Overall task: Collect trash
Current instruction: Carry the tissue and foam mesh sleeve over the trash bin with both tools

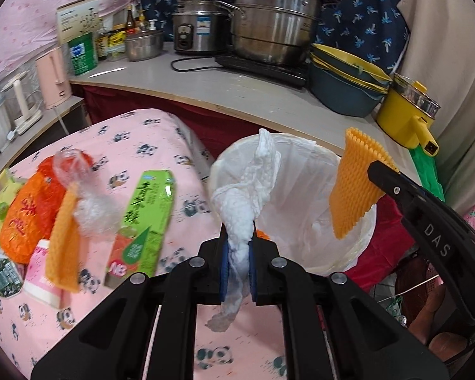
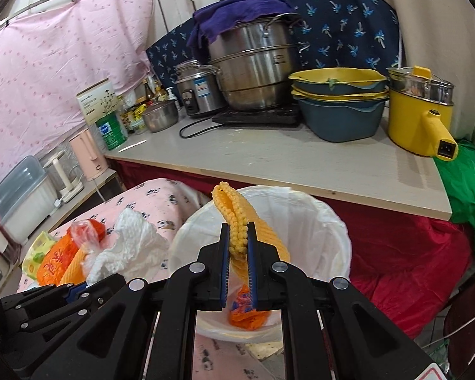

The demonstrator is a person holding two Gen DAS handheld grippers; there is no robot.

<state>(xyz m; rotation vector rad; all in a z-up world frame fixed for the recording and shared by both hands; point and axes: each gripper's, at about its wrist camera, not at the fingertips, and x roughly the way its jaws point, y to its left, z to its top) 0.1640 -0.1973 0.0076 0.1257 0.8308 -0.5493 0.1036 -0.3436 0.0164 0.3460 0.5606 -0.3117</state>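
Note:
My left gripper (image 1: 237,247) is shut on a twisted white foam net (image 1: 247,196), held at the near rim of the white-lined trash bin (image 1: 300,164). My right gripper (image 2: 238,240) is shut on a folded orange foam net (image 2: 234,212) above the same bin (image 2: 316,221); in the left wrist view that net (image 1: 351,186) hangs over the bin from the right gripper's black fingers (image 1: 392,183). An orange wrapper (image 2: 247,313) lies at the bin's bottom. The white net (image 2: 126,247) shows at the left of the right wrist view.
On the pink panda cloth (image 1: 161,139) lie a green carton (image 1: 145,221), an orange bag (image 1: 31,212), crumpled clear plastic (image 1: 88,205), another orange net (image 1: 63,243) and small packets. Behind, a counter (image 2: 269,161) carries steel pots, stacked basins and a yellow pot (image 2: 418,117).

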